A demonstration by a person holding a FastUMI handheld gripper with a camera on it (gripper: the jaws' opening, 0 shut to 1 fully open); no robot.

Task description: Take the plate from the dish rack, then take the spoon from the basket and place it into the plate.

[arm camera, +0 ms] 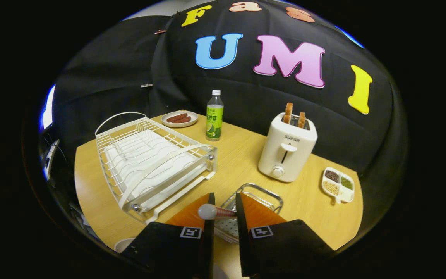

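The fingers (pixel 225 211) are closed on the white-ended spoon (pixel 210 211), lying crosswise between them above the wire basket (pixel 259 195), while the white plate (pixel 124 244) lies near left on the wooden desk (pixel 242 155).

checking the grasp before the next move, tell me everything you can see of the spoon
The spoon lies crosswise between the gripper fingers, just above the wire basket. A rounded white end sticks out past the left finger, and a reddish section with a pale band runs across the gap to the right finger. Both fingers appear to press on it. It looks smooth, like plastic; the remainder is hidden behind the fingers.
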